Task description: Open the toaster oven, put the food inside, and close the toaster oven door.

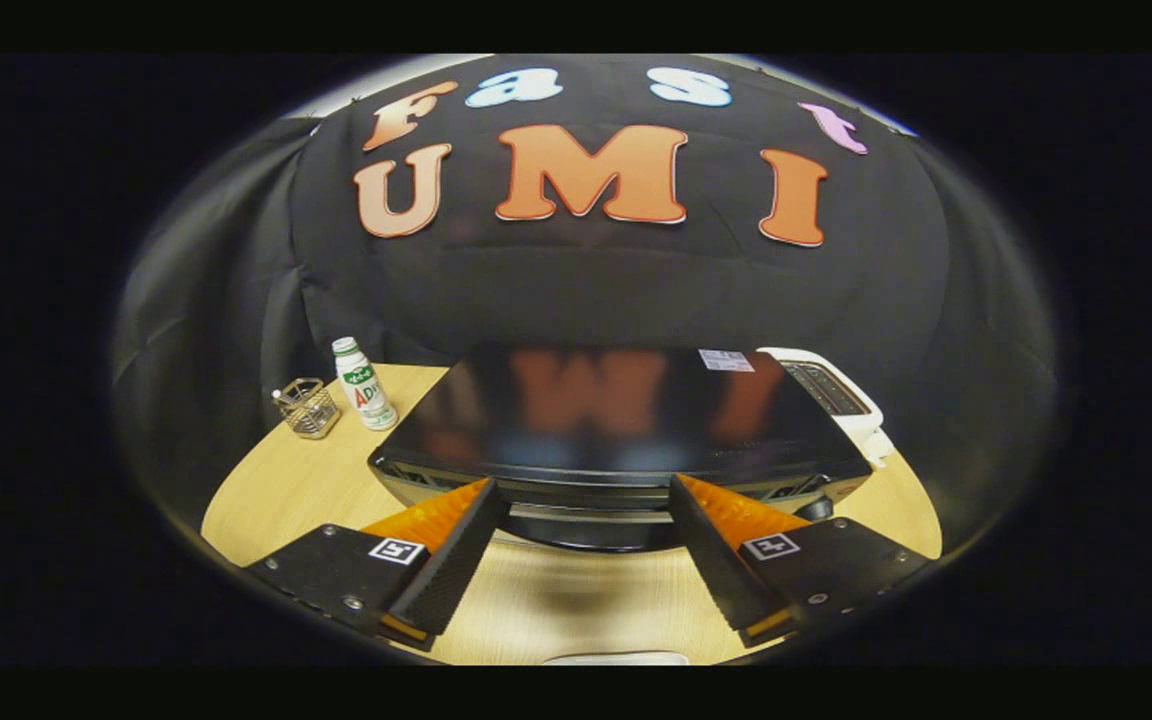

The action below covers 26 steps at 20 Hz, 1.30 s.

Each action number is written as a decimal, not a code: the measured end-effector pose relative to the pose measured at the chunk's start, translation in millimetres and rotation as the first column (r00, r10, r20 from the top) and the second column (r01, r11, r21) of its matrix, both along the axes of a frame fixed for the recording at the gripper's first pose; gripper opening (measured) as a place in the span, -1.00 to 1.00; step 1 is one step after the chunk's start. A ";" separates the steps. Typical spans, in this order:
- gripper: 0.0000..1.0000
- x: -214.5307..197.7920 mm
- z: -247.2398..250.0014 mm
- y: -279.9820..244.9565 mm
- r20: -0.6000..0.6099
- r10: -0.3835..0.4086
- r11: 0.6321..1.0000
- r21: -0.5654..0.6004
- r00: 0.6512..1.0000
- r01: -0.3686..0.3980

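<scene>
The black toaster oven (616, 410) stands on the wooden table, and I see it from above and in front, its glossy top mirroring the wall. Its silver door handle (586, 513) runs along the upper front edge. My gripper (586, 485) is open, with one fingertip at each end of the handle and the bar in the gap between them. Neither finger (456, 545) presses on it. Whether the door is fully shut against the body I cannot tell. A white edge (616, 658), perhaps a plate, shows on the table just behind the fingers.
A white pop-up toaster (831, 395) stands at the oven's back right corner. Left of the oven are a small white bottle with a green label (364, 385) and a wire basket (308, 408). Bare wooden table (276, 490) lies left of the fingers.
</scene>
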State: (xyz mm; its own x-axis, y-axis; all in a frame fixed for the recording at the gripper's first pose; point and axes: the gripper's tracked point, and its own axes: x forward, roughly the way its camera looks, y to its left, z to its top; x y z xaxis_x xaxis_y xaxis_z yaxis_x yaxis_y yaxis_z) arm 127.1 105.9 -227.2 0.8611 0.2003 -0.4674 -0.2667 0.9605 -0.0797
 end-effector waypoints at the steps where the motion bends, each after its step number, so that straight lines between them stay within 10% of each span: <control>1: 1.00 -4.1 -0.8 -1.0 0.006 -0.001 1.000 0.001 1.000 0.001; 26: 1.00 -113.9 -117.1 -35.9 -0.151 -0.085 0.996 -0.008 0.985 0.085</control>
